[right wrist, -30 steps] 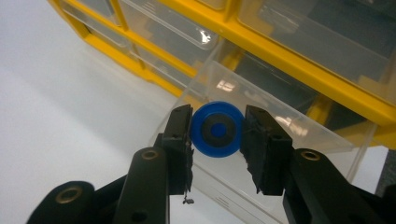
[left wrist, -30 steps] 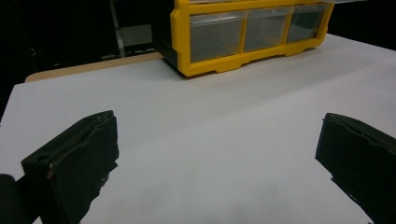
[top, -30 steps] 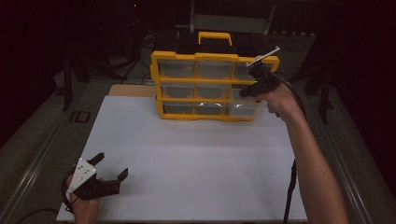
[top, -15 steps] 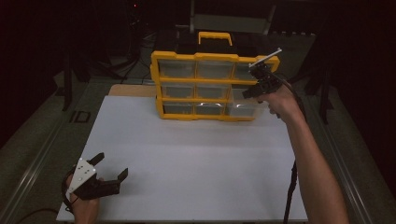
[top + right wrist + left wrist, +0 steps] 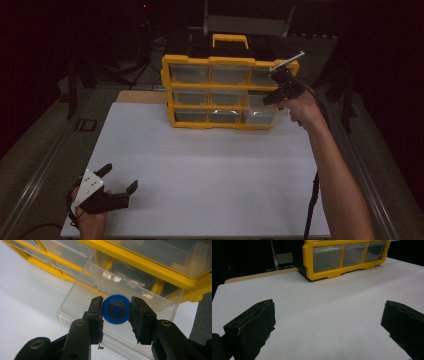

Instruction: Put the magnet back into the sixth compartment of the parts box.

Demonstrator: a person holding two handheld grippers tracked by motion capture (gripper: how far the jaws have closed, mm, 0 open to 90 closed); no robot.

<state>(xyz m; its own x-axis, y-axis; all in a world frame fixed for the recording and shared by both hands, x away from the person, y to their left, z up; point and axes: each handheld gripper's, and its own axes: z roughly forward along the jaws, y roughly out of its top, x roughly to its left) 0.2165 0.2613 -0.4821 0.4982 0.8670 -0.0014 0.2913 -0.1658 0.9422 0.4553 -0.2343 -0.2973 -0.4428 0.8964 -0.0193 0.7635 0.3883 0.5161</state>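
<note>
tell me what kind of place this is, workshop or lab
Probably a lab recording bench: a white table sheet under dark surroundings, a yellow drawer organizer at the back, and hand-held grippers, the right gripper holding a blue disc.

My black fingers (image 5: 96, 315) pinch a blue disc (image 5: 115, 309) with a dark centre; the organiser (image 5: 220, 90) is yellow with clear drawers, the counter (image 5: 200, 175) white.

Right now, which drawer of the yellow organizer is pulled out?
The bottom-right drawer, pulled out toward the table edge under the right gripper, which holds a blue disc above it. The other clear drawers sit flush in the organizer.
</note>
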